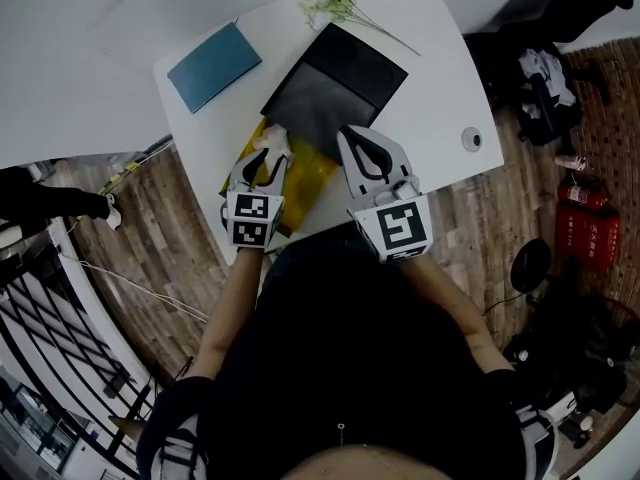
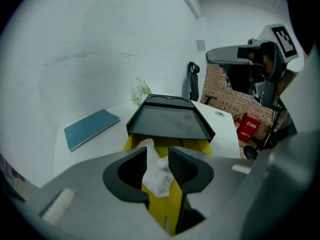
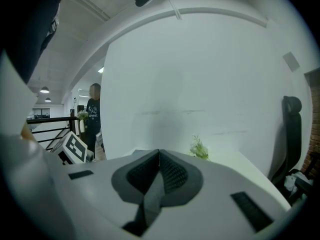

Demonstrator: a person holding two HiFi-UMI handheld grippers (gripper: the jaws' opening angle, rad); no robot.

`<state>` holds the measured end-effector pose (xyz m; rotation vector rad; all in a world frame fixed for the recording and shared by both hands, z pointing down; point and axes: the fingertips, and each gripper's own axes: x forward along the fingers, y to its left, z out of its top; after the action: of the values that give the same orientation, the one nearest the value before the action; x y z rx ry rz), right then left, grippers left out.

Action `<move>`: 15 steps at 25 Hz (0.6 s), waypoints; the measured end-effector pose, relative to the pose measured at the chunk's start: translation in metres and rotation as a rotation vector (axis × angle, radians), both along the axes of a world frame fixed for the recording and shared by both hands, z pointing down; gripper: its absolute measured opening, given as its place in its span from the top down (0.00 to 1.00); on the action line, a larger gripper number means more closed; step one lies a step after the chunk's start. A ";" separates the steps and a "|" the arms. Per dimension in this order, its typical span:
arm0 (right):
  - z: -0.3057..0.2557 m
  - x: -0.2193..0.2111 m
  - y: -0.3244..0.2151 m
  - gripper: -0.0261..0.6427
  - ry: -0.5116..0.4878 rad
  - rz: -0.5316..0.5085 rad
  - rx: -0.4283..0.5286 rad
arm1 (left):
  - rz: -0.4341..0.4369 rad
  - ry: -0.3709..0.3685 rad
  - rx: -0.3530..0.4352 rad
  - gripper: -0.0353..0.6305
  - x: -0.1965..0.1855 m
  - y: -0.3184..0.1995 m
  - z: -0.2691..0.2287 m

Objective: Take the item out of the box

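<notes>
White crumpled paper (image 2: 158,176) sits between the spread jaws of our left gripper (image 2: 157,154), unclamped. It pokes up out of the yellow box (image 2: 168,204) that lies just under and ahead of those jaws. Beyond the tips, the dark lid (image 2: 169,122) stands raised over the box. Off to that gripper's right we hold the right gripper (image 3: 159,155), jaws pressed together, with nothing between them.
</notes>
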<state>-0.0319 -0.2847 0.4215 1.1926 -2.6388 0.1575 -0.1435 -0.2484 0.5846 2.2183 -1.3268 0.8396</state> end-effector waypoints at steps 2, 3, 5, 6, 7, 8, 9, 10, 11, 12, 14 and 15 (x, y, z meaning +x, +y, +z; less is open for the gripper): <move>0.001 0.000 -0.001 0.94 0.006 -0.001 0.000 | 0.004 -0.017 -0.022 0.74 -0.001 -0.001 0.006; 0.001 0.001 -0.001 0.94 0.009 -0.002 0.000 | 0.007 -0.026 -0.033 0.74 -0.001 -0.001 0.010; 0.002 0.002 -0.002 0.94 0.009 0.003 -0.004 | 0.015 -0.039 -0.053 0.74 -0.001 -0.002 0.016; 0.003 0.002 -0.003 0.94 0.009 0.006 -0.006 | 0.018 -0.045 -0.064 0.74 -0.001 -0.002 0.020; 0.003 0.003 -0.003 0.94 0.010 0.009 -0.008 | 0.020 -0.050 -0.076 0.74 -0.001 -0.002 0.023; 0.004 0.004 -0.003 0.94 0.012 0.011 -0.010 | 0.020 -0.057 -0.089 0.74 -0.001 -0.001 0.027; 0.005 0.004 -0.004 0.94 0.013 0.013 -0.011 | 0.019 -0.064 -0.101 0.74 -0.002 0.000 0.031; 0.005 0.004 -0.004 0.94 0.014 0.013 -0.013 | 0.018 -0.072 -0.111 0.74 -0.004 0.000 0.035; 0.005 0.005 -0.004 0.94 0.014 0.014 -0.014 | 0.019 -0.080 -0.118 0.74 -0.004 0.000 0.037; 0.006 0.005 -0.004 0.94 0.015 0.015 -0.015 | 0.021 -0.086 -0.125 0.74 -0.005 0.000 0.039; 0.006 0.005 -0.005 0.94 0.014 0.018 -0.019 | 0.025 -0.098 -0.138 0.74 -0.006 0.000 0.042; 0.006 0.006 -0.006 0.94 0.013 0.019 -0.019 | 0.027 -0.104 -0.148 0.74 -0.006 0.000 0.044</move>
<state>-0.0264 -0.2904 0.4277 1.2089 -2.6092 0.1776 -0.1497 -0.2488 0.6287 2.1078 -1.2407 1.0410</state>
